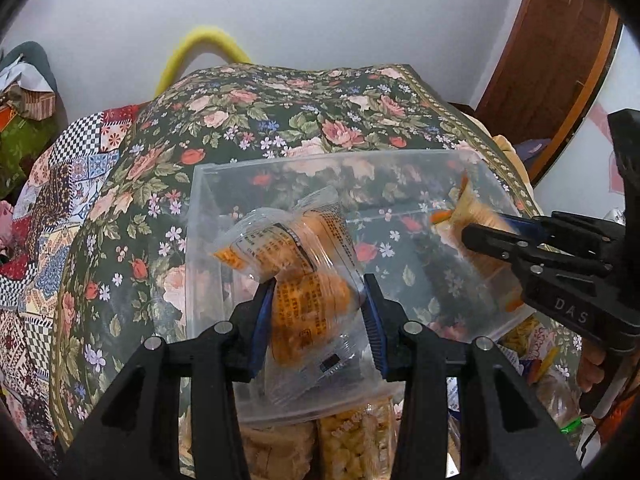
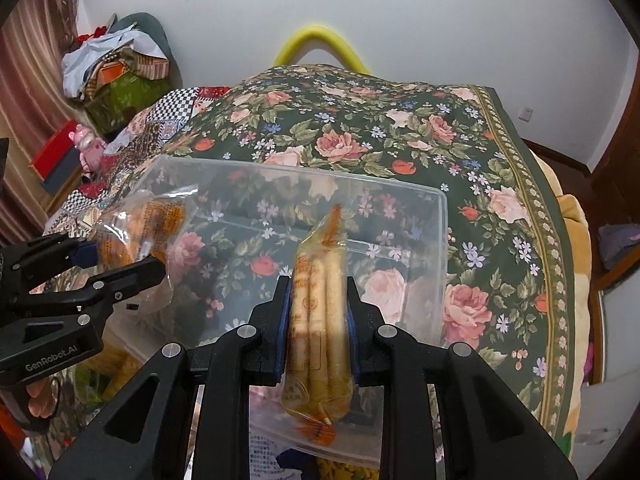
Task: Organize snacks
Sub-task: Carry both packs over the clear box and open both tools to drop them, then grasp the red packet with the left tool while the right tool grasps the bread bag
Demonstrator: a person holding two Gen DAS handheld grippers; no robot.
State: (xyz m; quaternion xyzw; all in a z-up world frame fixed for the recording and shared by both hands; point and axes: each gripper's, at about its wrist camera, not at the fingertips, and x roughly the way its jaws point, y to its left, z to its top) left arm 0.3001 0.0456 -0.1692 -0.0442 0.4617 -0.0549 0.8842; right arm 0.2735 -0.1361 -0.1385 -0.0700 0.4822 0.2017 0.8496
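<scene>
A clear plastic box [image 1: 280,162] [image 2: 400,188] stands on the floral bedspread. My left gripper [image 1: 318,288] is shut on a clear packet of orange snacks [image 1: 296,264] and holds it over the box's left part; it also shows in the right wrist view [image 2: 152,220]. My right gripper [image 2: 318,284] is shut on a packet of pale roll biscuits [image 2: 318,320], upright over the box's right part. That gripper [image 1: 480,236] and its packet [image 1: 468,204] show at right in the left wrist view.
Several more snack packets [image 1: 352,444] lie on the bed below the box's near edge. The floral bedspread [image 2: 480,160] reaches out behind the box. A pile of clothes and boxes [image 2: 120,76] stands at far left; a wooden door [image 1: 560,40] is at right.
</scene>
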